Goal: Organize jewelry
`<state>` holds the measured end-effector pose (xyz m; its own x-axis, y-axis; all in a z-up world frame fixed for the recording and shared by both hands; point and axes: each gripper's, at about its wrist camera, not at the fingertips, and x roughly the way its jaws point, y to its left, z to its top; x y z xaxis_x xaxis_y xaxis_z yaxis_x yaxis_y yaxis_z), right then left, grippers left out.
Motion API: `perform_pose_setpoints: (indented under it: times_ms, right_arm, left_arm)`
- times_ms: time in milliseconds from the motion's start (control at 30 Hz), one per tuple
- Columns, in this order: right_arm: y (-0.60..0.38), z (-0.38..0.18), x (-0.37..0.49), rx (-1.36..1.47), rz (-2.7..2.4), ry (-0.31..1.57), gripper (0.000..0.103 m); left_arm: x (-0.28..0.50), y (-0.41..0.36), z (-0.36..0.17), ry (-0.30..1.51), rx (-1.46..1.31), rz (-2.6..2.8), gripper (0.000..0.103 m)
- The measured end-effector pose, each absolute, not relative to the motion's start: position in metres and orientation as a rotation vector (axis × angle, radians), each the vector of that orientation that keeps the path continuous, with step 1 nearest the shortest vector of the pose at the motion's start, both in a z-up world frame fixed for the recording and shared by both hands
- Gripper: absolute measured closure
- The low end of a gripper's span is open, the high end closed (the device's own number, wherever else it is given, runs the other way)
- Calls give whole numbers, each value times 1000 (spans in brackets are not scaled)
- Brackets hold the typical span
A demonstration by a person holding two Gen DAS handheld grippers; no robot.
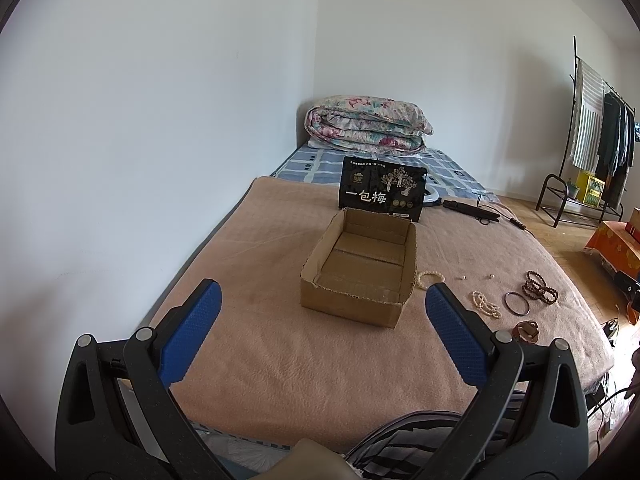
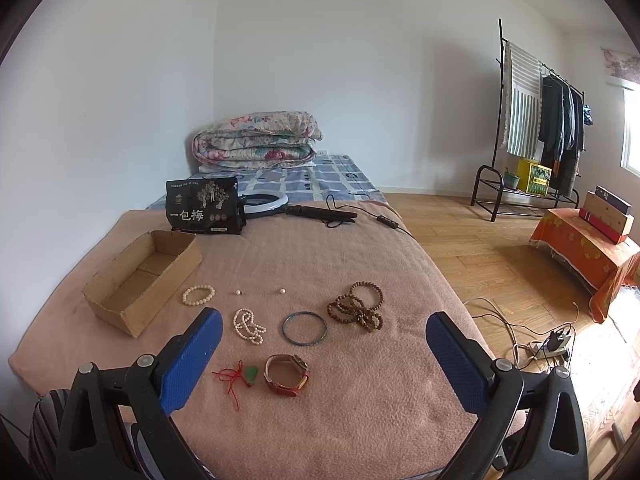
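Note:
An empty cardboard box (image 1: 362,264) sits on the pink blanket, ahead of my open, empty left gripper (image 1: 323,300); it also shows at the left in the right wrist view (image 2: 144,280). Jewelry lies to its right: a cream bead bracelet (image 2: 198,294), two loose pearls (image 2: 239,292), a pearl necklace (image 2: 248,326), a dark bangle (image 2: 304,328), brown wooden bead strands (image 2: 357,310), a red-strap watch (image 2: 286,374) and a green pendant on red cord (image 2: 251,375). My right gripper (image 2: 324,320) is open and empty, hovering near the bed's front edge over the watch and bangle.
A black snack bag (image 2: 205,205) stands behind the box, with a ring light (image 2: 266,202) and a black handle with cable (image 2: 324,212). A folded floral quilt (image 2: 256,142) lies at the bed's far end. Wooden floor, clothes rack (image 2: 536,132) and power strip (image 2: 554,346) are to the right.

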<state>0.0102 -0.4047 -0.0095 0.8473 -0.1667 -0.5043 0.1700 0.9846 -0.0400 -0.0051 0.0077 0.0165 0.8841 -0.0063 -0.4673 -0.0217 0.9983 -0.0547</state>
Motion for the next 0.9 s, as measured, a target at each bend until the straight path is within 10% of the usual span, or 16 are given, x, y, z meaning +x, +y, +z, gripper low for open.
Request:
perform_pose_setpoints:
  times_ms: [900]
  right_arm:
    - [-437, -98, 75, 31, -49, 771, 8]
  left_arm:
    - [65, -11, -29, 616, -41, -85, 0]
